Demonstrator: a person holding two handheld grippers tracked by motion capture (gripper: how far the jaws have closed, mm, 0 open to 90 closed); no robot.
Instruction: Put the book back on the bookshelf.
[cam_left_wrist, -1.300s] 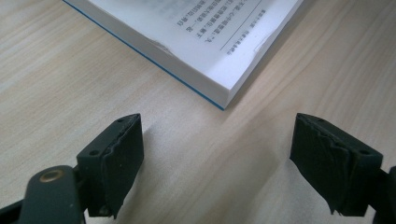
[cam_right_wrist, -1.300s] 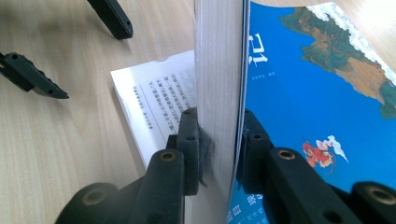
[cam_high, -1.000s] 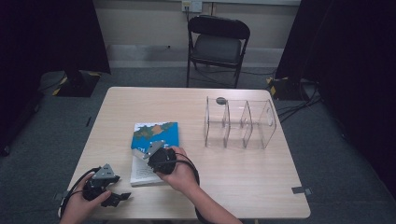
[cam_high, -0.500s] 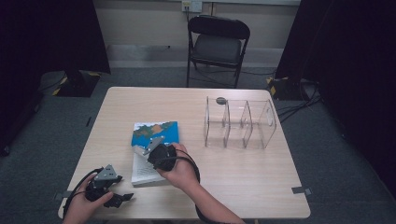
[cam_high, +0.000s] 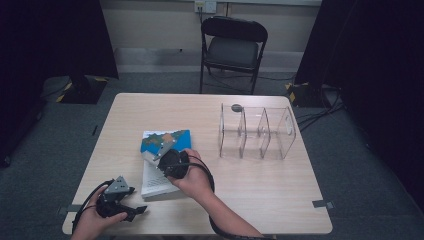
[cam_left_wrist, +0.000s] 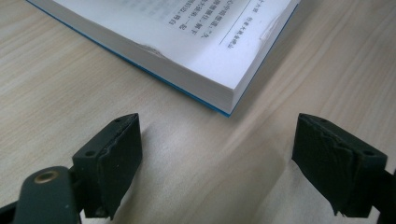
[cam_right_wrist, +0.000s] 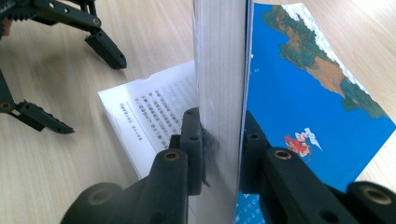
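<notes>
One book (cam_high: 165, 162) lies open on the counter (cam_high: 260, 185), left of centre. The right hand-held gripper (cam_right_wrist: 219, 140) pinches a raised sheaf of pages with the blue cover; the right gripper view shows printed text beneath, which the high view does not resolve. The left hand-held gripper (cam_high: 135, 209), at seven o'clock from the book, has just been opening: jaws apart, nothing between them, the book's corner just ahead. At three o'clock stands one clear organizer (cam_high: 257, 131) with three compartments. One folding chair (cam_high: 232, 47) sits at twelve o'clock.
</notes>
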